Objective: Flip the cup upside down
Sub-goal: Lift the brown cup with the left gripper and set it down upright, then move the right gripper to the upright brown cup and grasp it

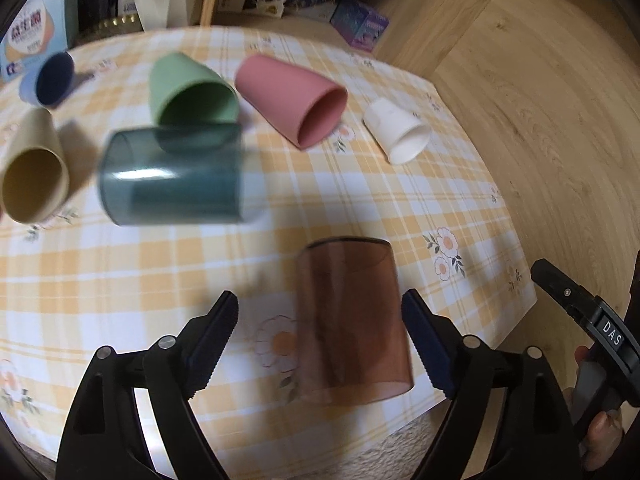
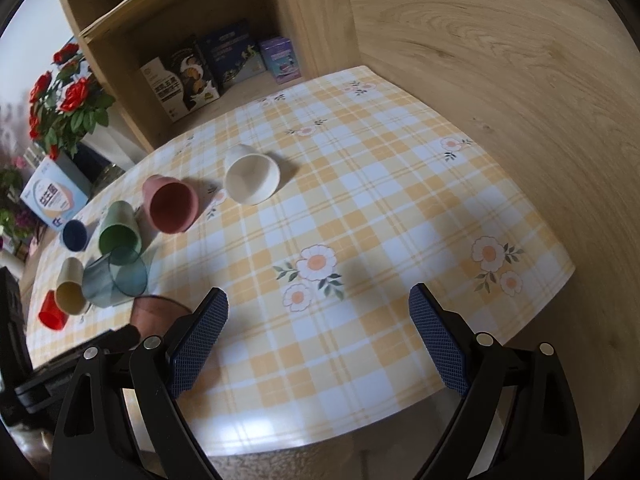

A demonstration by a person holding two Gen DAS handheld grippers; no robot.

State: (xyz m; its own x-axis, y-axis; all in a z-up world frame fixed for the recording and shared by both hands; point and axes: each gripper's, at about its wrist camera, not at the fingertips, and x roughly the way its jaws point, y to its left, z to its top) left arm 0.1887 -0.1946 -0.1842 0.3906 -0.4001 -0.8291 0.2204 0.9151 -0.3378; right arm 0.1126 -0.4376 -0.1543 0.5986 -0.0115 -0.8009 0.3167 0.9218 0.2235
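Left wrist view shows the left tongs spread wide and grasping nothing, with the translucent brown cup standing between the fingers, nearer the right pad, close to the counter's near edge. That smooth cylinder is blurred, so I cannot tell contact or which end is up. Behind it a smoky teal tumbler lies on its side, touching a matte green cup; a pink cup, a white cup and a beige cup also lie tipped over.

Right wrist view shows the right tongs released over the bare right half of the glossy yellow plaid cloth with daisy prints, well apart from the cups. A wood-grain wall borders the counter's right edge.
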